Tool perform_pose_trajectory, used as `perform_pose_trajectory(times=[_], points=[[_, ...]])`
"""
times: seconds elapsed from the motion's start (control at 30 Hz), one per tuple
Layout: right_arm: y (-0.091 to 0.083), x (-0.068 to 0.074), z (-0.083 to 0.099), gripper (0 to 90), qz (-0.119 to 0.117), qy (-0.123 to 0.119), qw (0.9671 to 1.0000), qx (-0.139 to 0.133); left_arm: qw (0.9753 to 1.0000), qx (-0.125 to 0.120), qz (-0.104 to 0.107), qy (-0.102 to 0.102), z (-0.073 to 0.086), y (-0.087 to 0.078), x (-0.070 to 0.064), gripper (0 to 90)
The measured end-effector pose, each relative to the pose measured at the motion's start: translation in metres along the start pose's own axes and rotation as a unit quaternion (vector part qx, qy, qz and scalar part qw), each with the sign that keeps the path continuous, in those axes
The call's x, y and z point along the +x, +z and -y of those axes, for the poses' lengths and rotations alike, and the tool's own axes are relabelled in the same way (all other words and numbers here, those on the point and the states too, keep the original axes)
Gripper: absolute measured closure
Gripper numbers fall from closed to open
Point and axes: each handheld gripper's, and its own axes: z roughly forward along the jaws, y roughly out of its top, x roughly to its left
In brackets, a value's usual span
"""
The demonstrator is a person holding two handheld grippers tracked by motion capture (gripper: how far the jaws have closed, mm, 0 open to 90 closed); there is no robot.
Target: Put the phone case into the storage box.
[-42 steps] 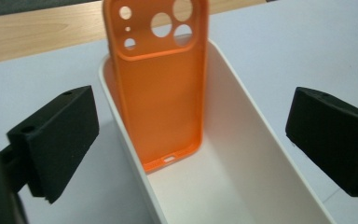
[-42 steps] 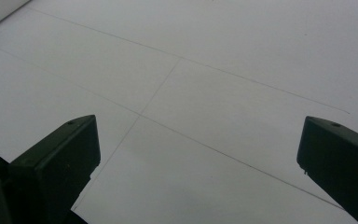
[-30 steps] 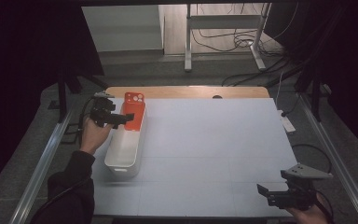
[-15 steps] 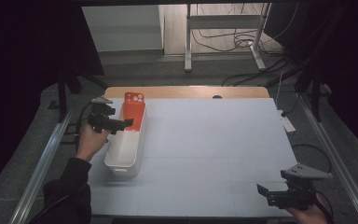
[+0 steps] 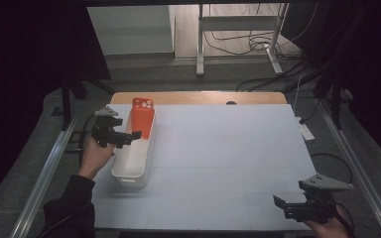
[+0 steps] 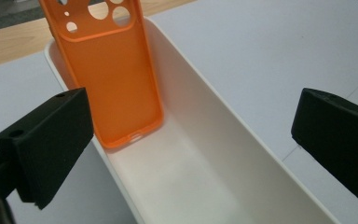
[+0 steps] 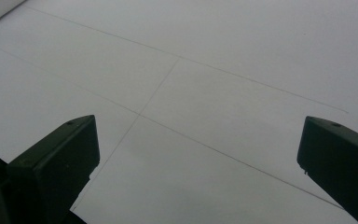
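Your left tongs (image 5: 135, 134) wide open over the white bin (image 5: 131, 171) near the bench (image 5: 228, 148) left edge, orange phone case (image 5: 142, 117) leaning upright at its far end, camera holes up, right tongs (image 5: 279, 203) open, empty, lots of room.

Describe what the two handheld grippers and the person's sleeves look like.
Both the left claw and the right claw are black, each with two blocky jaws and a grey three-cornered plate on top. A dark cable trails from the left one. The left sleeve is dark.
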Motion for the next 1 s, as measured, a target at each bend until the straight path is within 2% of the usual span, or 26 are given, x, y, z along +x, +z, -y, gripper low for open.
perform_pose_trajectory(times=[1.0], points=[[0.000, 0.001, 0.000, 0.0, -0.001, -0.007, 1.0000, 0.002, 0.9999, -0.003, -0.002, 0.014, 0.026, -0.014, -0.025, 0.0]])
